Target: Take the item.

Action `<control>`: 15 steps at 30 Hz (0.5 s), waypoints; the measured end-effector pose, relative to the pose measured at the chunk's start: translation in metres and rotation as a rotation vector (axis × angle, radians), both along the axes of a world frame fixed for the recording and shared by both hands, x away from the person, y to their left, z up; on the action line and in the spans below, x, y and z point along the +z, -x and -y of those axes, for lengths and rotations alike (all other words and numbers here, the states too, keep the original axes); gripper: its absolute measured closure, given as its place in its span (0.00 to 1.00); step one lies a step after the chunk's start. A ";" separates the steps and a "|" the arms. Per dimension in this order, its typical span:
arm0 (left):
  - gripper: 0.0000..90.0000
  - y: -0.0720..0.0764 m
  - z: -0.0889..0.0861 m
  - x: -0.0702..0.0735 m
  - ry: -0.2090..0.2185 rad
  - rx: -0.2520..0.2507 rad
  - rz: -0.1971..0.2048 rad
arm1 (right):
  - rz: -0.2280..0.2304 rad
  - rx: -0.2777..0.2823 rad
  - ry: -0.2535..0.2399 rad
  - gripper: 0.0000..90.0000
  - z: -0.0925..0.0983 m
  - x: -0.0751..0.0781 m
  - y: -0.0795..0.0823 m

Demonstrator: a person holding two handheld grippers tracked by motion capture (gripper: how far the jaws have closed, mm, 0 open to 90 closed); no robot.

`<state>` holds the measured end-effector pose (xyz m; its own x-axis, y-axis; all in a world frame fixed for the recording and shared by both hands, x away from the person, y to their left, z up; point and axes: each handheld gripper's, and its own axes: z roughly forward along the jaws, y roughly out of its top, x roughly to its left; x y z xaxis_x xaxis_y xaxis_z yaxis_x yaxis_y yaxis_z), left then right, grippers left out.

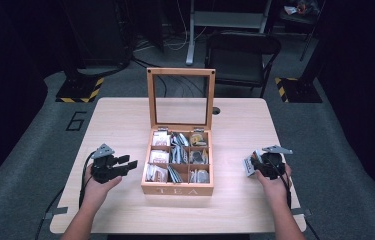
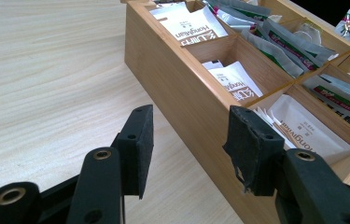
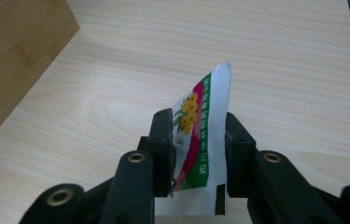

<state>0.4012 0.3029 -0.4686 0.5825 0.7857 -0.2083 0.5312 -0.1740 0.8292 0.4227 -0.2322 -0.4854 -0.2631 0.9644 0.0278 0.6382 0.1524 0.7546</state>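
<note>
A wooden tea box (image 1: 177,190) stands open at mid-table, its glass lid (image 1: 151,100) upright, with sachets in its compartments. Left of the box, my left gripper (image 1: 130,162) hovers open and holds nothing. In the left gripper view its jaws (image 2: 189,135) point at the box's left wall (image 2: 177,79), with white sachets (image 2: 238,84) just beyond. My right gripper (image 1: 250,162) rests to the right of the box. A silver sachet (image 3: 205,107) with a green and pink stripe stands tilted between its parted pads (image 3: 198,126) over the tabletop.
The box's corner (image 3: 14,51) lies to the left in the right gripper view. The table (image 1: 125,115) has a cable hole (image 1: 216,111) behind the lid. A black chair (image 1: 240,50) stands beyond the far edge. Bare wood lies on both sides of the box.
</note>
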 end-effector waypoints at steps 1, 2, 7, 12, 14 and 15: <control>0.57 0.000 0.000 0.000 0.000 0.000 0.000 | 0.000 -0.001 0.000 0.77 0.000 0.000 0.000; 0.57 0.000 0.000 0.000 0.000 0.000 0.000 | -0.002 -0.006 -0.005 0.77 0.000 0.000 0.000; 0.57 0.000 0.000 0.000 -0.003 0.001 0.000 | -0.003 -0.013 0.008 0.75 0.002 -0.001 0.000; 0.56 0.000 -0.001 0.000 -0.003 0.006 0.001 | -0.013 -0.037 0.005 0.74 0.006 -0.002 0.000; 0.56 0.000 -0.001 0.000 -0.002 0.010 0.003 | -0.011 -0.050 0.003 0.73 0.006 -0.002 0.000; 0.56 0.000 -0.001 0.000 -0.002 0.010 0.004 | -0.011 -0.039 0.014 0.73 0.007 -0.001 0.000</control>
<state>0.4013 0.3039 -0.4684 0.5756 0.7918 -0.2044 0.5297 -0.1705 0.8309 0.4226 -0.2394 -0.4865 -0.2254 0.9741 0.0164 0.6518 0.1383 0.7457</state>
